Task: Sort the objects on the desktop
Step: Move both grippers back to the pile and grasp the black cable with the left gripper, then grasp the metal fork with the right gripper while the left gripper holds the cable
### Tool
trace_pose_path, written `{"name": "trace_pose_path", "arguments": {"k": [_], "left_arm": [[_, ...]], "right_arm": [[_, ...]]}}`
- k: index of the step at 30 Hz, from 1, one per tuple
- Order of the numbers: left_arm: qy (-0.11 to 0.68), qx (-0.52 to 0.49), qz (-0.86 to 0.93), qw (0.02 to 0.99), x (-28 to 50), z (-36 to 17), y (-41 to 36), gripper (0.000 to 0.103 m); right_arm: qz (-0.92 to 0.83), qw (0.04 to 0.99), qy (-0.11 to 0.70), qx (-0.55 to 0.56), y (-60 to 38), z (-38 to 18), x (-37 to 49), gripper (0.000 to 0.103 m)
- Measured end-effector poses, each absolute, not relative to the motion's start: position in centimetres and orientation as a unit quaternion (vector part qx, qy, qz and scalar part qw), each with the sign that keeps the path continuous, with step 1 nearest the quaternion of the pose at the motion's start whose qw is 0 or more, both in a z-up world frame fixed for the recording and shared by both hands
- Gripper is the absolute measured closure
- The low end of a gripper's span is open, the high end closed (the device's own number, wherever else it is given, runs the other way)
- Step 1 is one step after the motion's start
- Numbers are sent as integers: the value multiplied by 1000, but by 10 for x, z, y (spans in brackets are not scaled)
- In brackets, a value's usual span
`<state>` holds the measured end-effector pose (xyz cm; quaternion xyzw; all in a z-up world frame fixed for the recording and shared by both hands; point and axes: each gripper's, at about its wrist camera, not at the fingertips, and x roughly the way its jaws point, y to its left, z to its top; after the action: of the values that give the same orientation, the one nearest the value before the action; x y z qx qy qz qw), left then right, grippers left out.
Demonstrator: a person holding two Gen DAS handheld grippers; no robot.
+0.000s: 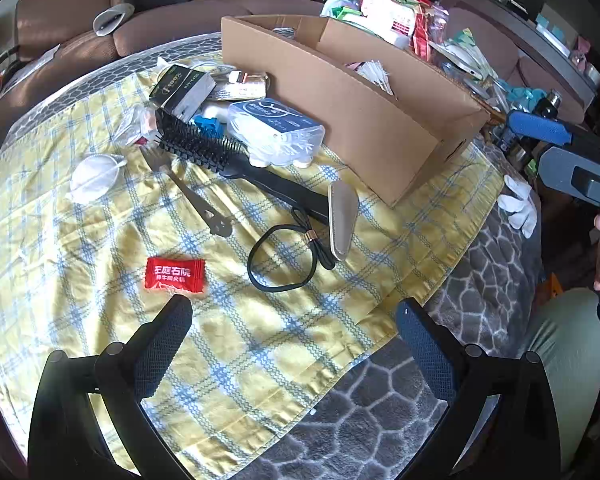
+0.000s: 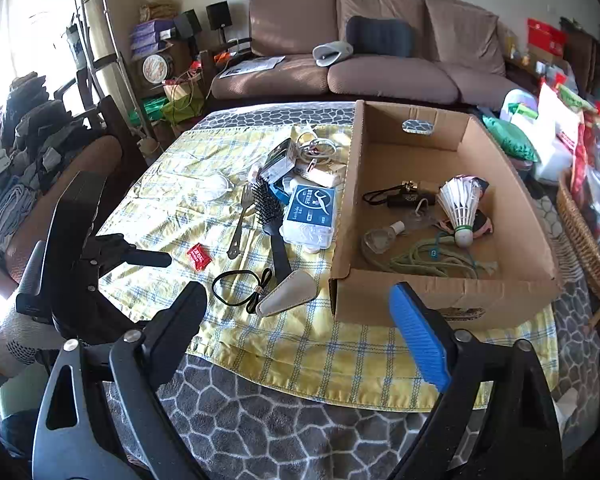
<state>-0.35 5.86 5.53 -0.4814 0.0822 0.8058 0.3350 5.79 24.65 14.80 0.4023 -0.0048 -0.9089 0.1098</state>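
Both grippers spread apart, empty: left gripper (image 1: pixel 294 308) above yellow checked cloth (image 1: pixel 260 340) near its front edge, just short of red candy packet (image 1: pixel 175 275); right gripper (image 2: pixel 298 294) above cloth's front hem, beside cardboard box (image 2: pixel 440 300) corner. Hair tie (image 2: pixel 236 288), hairbrush (image 2: pixel 274 216) near; bare cloth left.

A brown sofa (image 2: pixel 380 56) stands behind the table (image 2: pixel 300 432); daylight pours through a window (image 2: pixel 28 40) at left.
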Motion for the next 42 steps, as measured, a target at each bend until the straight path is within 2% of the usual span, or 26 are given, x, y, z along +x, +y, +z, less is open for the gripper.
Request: {"name": "trace_pose_path", "arguments": {"k": [3,7,10,16,19,21,22,23,24,33,42], "left_arm": [[57,-474,812,335,-6,52,54,0],[60,-462,820,333,-14,48,61,3],[63,-460,822,331,-25,41,71,15],[104,-459,810,350,-34,24,99,15],[132,-466,799,356,-35,15,112,53],[131,-466,795,365,-36,16,113,58],[128,-468,794,367,-37,17,112,72],[123,-468,794,368,-38,19,110,91],[119,-467,795,368,-38,21,107,93],[72,-445,814,367,-26,54,57,92],[21,-410,852,326,-23,99,-37,91]], "right_arm": [[-911,117,-17,396,244,141,65,20],[-904,123,-50,407,245,127,63,31],[-898,125,-58,417,247,120,59,31],[-894,126,-65,424,254,114,56,31],[-891,127,-71,430,257,108,53,31],[-888,132,-81,434,259,103,51,31],[-886,132,-83,437,260,100,49,31],[-884,131,-84,440,259,96,48,31],[-883,131,-84,443,259,93,47,31],[-875,150,-77,453,238,84,46,31],[-868,190,-45,457,183,81,26,31]]}}
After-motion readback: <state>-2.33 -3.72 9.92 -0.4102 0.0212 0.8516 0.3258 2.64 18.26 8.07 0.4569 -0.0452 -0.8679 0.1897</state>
